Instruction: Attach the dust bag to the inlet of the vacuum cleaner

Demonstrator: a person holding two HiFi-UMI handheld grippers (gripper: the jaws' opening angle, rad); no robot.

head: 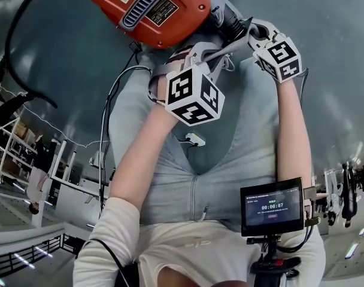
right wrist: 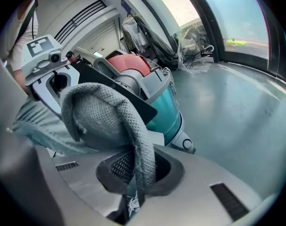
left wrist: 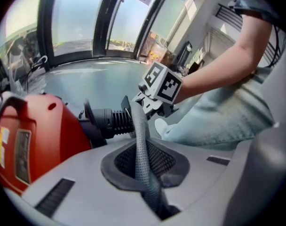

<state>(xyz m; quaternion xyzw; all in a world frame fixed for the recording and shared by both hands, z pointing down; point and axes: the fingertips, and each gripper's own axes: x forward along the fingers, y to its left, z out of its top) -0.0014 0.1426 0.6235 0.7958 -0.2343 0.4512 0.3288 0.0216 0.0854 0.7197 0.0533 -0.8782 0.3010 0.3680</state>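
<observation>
The red vacuum cleaner (head: 152, 5) lies on the floor, its black ribbed inlet (head: 230, 20) pointing toward my two grippers. The pale blue-grey dust bag (head: 230, 142) hangs below them, over the person's lap. My left gripper (head: 225, 49) is shut on the bag's grey mesh collar (left wrist: 140, 145), which runs up to the inlet (left wrist: 112, 121). My right gripper (head: 254, 33) is shut on another part of the collar (right wrist: 110, 112), which loops over its jaws. In the left gripper view the right gripper (left wrist: 145, 103) sits right beside the inlet. Whether the collar touches the inlet is hidden.
A small monitor (head: 272, 207) on a stand sits low at the right. Thin cables (head: 110, 112) and a white connector (head: 195, 139) hang by the left arm. A black hose (head: 17, 40) curves over the grey floor at the left. Metal racks (head: 14, 142) stand farther left.
</observation>
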